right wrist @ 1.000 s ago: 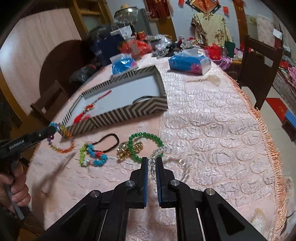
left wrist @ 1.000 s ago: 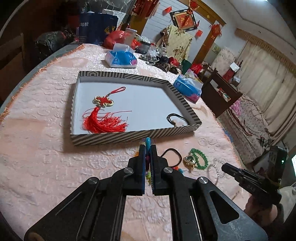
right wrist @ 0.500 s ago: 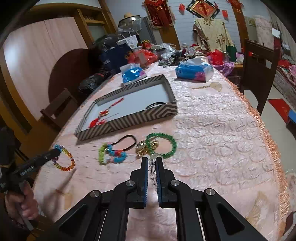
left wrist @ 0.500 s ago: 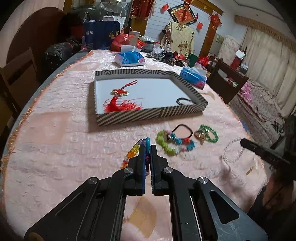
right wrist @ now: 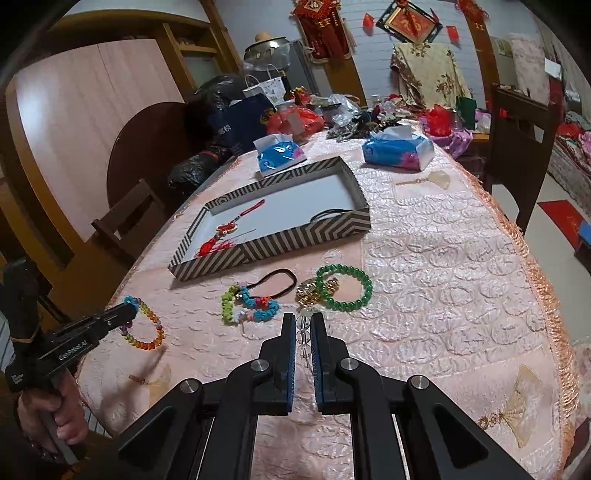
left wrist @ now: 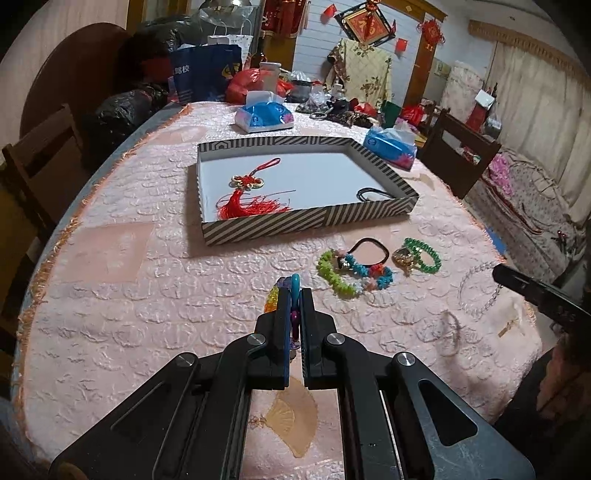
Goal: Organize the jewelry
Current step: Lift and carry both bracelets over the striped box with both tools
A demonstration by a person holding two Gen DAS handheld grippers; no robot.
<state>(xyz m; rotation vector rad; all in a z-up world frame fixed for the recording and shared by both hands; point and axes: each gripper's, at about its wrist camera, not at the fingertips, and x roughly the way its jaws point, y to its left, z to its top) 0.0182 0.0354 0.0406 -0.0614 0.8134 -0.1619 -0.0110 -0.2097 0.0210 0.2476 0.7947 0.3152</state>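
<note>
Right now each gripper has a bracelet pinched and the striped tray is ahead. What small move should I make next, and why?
Probably carry the left gripper forward over the striped tray and release there. It is shut on the multicoloured bead bracelet, lifted clear of the tablecloth; the tray's white floor holds only the red tassel knot and a black cord. The right gripper, shut on the clear bead bracelet, can follow.

We're in a lived-in home, dining/living room. Evidence: big round table (left wrist: 110, 295) under a pink embossed cloth with orange fringe, wooden dining chairs (right wrist: 517, 147) around it, tissue packs (left wrist: 264, 116) on top. Far end of the table is piled with household clutter and shopping bags (left wrist: 203, 74). Red festive hangings and a framed plaque (left wrist: 364, 26) on the wall, long curtains (left wrist: 535, 110), a floral-covered sofa (left wrist: 524, 206) to the side.
</note>
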